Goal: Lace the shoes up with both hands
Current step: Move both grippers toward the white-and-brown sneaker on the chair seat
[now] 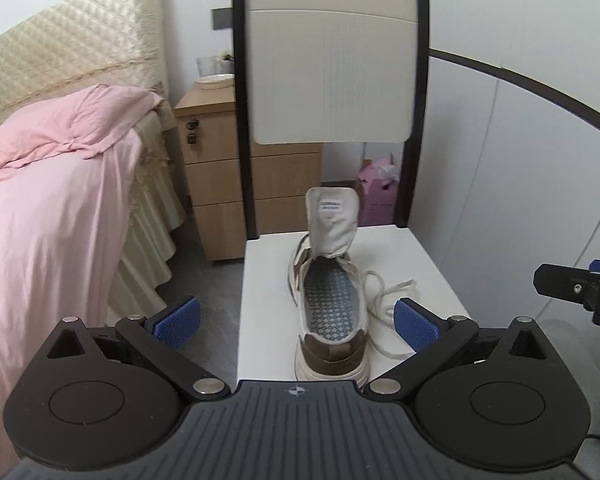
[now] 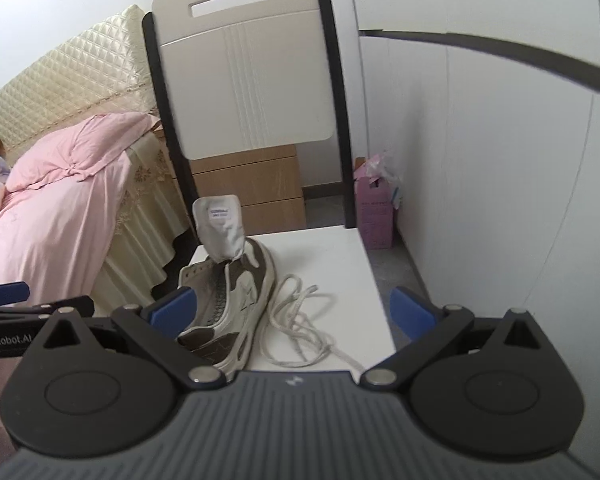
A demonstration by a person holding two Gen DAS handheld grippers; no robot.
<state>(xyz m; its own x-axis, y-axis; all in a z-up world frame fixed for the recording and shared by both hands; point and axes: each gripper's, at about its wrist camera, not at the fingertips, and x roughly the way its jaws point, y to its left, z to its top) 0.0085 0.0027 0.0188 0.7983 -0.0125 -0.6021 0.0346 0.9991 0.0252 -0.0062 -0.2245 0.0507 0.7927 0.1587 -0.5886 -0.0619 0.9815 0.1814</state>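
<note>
Both grippers, left gripper (image 1: 296, 322) and right gripper (image 2: 292, 314), have jaws wide open, empty. Shoe (image 1: 328, 304) sits unlaced on chair seat (image 1: 420, 256); lace (image 2: 296, 320) beside it looks limp and light, so pinch near an end.

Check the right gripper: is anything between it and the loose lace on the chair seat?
Nothing visible. The right gripper is open and apart from the lace, which lies bare on the chair seat beside the shoe, whose tongue is flipped up.
</note>
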